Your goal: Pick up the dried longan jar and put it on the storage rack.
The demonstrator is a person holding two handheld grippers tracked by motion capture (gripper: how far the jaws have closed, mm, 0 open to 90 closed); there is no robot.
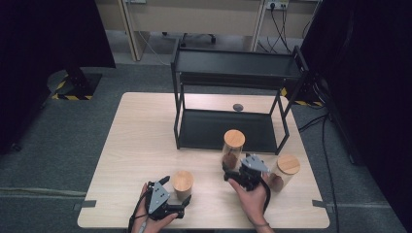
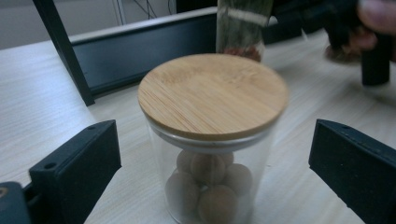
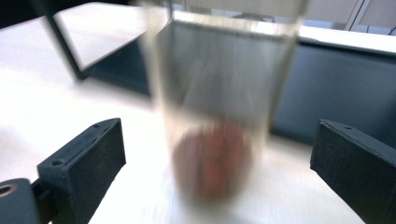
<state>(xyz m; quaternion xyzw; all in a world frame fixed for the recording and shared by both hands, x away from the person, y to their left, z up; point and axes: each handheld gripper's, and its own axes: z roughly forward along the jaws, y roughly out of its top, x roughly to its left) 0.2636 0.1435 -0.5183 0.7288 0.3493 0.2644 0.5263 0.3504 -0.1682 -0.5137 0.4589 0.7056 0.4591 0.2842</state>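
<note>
**Two jars, each waiting between open jaws**

The short glass jar with a round wooden lid and brown balls inside (image 2: 212, 140) is seen standing upright on the pale wooden table (image 1: 141, 145), straight ahead of the left gripper (image 1: 177, 191). It is framed by the two black jaws, one on each side, with a gap left on both sides — so the jaws are held apart and nothing is squeezed yet. The jar's long side points up, and it is met from the side by the jaws.

The tall glass jar with a wooden lid and something brown at the bottom (image 1: 233, 148) is seen straight ahead of the right gripper (image 1: 233, 170), close to the front edge of the black metal shelf rack (image 1: 223, 128). In the right gripper view this jar is blurred, but table is seen between it and each jaw — these jaws are apart too, and the jar is not touched.

A third glass jar with a wooden lid (image 1: 285, 171) is left standing just beside the right hand (image 1: 252, 196).

Each jar is nearest to its own gripper, so a small push forward and a squeeze is probably all that is needed.
</note>
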